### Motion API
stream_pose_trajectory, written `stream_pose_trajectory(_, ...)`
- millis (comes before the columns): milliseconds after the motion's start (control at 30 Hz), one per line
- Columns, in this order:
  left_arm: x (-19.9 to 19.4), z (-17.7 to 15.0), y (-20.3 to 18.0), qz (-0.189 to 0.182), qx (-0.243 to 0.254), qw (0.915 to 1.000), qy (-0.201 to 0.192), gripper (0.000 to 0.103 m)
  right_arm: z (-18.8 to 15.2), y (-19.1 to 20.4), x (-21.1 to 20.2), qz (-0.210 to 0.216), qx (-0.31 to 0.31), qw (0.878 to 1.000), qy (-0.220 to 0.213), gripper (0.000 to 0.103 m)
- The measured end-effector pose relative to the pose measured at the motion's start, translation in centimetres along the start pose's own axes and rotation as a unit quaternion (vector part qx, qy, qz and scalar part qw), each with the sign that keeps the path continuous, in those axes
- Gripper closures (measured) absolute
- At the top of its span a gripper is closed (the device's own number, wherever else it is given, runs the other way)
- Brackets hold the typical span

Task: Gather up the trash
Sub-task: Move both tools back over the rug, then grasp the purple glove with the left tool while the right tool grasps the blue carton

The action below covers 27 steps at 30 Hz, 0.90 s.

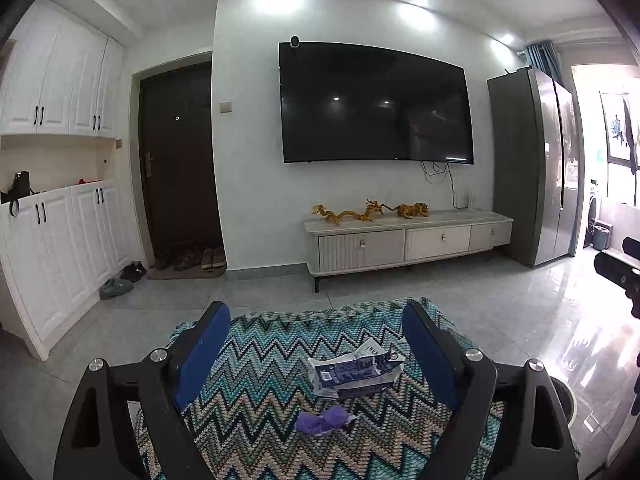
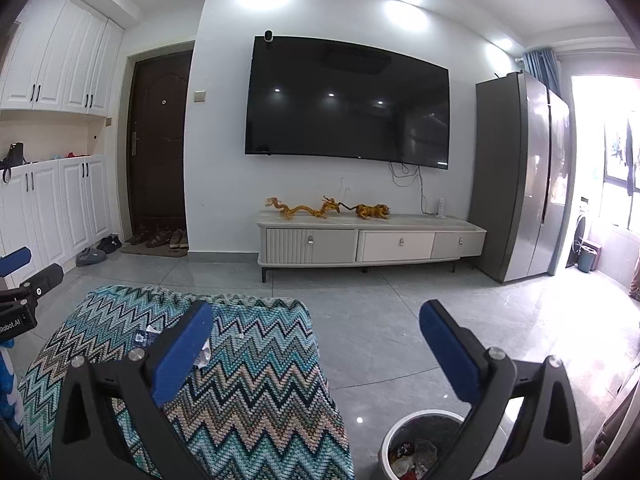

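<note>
A crumpled blue-and-white wrapper (image 1: 354,372) and a small purple wrapper (image 1: 322,422) lie on a table covered with a zigzag-patterned cloth (image 1: 260,360). My left gripper (image 1: 316,336) hovers over them, open, with both wrappers between and below its blue pads, untouched. My right gripper (image 2: 316,320) is open and empty, off the cloth's (image 2: 260,380) right edge and above a round trash bin (image 2: 420,444) on the floor that holds some litter. In the right wrist view the blue-and-white wrapper (image 2: 146,336) is mostly hidden behind the left finger.
A low TV cabinet (image 1: 404,236) with golden figurines stands under a wall-mounted TV (image 1: 372,104). A tall fridge (image 1: 532,168) is at the right, white cupboards (image 1: 60,240) and shoes by a dark door (image 1: 180,160) at the left. Grey tiled floor (image 2: 380,320) surrounds the table.
</note>
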<state>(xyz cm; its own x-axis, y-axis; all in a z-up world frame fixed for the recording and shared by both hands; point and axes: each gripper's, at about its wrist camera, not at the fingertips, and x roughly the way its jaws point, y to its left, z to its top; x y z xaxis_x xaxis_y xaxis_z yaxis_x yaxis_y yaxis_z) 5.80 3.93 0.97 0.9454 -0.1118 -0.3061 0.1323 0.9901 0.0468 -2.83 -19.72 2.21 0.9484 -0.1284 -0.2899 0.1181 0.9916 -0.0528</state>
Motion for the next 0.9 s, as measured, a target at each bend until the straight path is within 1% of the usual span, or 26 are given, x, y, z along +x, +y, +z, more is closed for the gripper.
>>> stream_pose_trajectory(133, 1.9, -1.6, 3.4, 0.005, 0.004, 0.9994, 0.035, 0.016, 0.2, 1.5, 1.2, 0.026, -0.015, 1.0, 0.003, 0.0)
stream_pose_trajectory(200, 2.7, -2.5, 5.2, 0.012, 0.002, 0.9987, 0.05, 0.016, -0.1, 2.4, 2.2, 0.047, -0.023, 0.998, 0.018, 0.0)
stream_pose_trajectory(267, 3.6, -3.5, 6.6, 0.024, 0.003, 0.9976, 0.065, 0.016, -0.5, 3.4, 3.6, 0.057, -0.036, 0.997, 0.039, 0.0)
stream_pose_trajectory(333, 4.7, -4.4, 7.4, 0.018, 0.001, 0.9961, 0.086, 0.016, -1.4, 4.4, 5.2, 0.073, -0.046, 0.994, 0.059, 0.0)
stream_pose_trajectory(400, 5.7, -5.4, 8.1, -0.002, -0.007, 0.994, 0.109, 0.016, -2.2, 5.0, 6.7, 0.093, -0.047, 0.992, 0.075, 0.0)
stream_pose_trajectory(467, 6.9, -6.3, 7.6, -0.028, -0.005, 0.9917, 0.125, 0.016, -3.1, 5.7, 8.3, 0.112, -0.051, 0.988, 0.093, 0.0)
stream_pose_trajectory(533, 8.1, -7.0, 6.5, -0.059, 0.007, 0.9883, 0.14, 0.016, -3.9, 6.5, 9.8, 0.132, -0.058, 0.983, 0.109, 0.0)
stream_pose_trajectory(600, 9.2, -7.8, 4.8, -0.094, 0.03, 0.9835, 0.151, 0.016, -4.5, 7.1, 11.2, 0.15, -0.067, 0.979, 0.124, 0.0)
stream_pose_trajectory(700, 11.1, -8.8, 2.6, -0.134, 0.059, 0.9751, 0.167, 0.022, -5.4, 8.6, 13.6, 0.187, -0.085, 0.968, 0.143, 0.0)
stream_pose_trajectory(767, 12.6, -9.6, 1.7, -0.153, 0.07, 0.9689, 0.182, 0.03, -5.8, 9.8, 15.0, 0.211, -0.1, 0.96, 0.155, 0.0)
stream_pose_trajectory(800, 13.4, -9.9, 1.4, -0.16, 0.07, 0.9662, 0.189, 0.036, -6.1, 10.5, 16.0, 0.224, -0.109, 0.955, 0.161, 0.0)
stream_pose_trajectory(833, 14.4, -10.3, 1.2, -0.167, 0.069, 0.9631, 0.199, 0.039, -6.3, 11.1, 16.7, 0.233, -0.117, 0.951, 0.166, 0.0)
stream_pose_trajectory(900, 16.0, -11.0, 1.0, -0.177, 0.065, 0.9577, 0.217, 0.04, -6.8, 12.5, 18.2, 0.248, -0.135, 0.943, 0.177, 0.0)
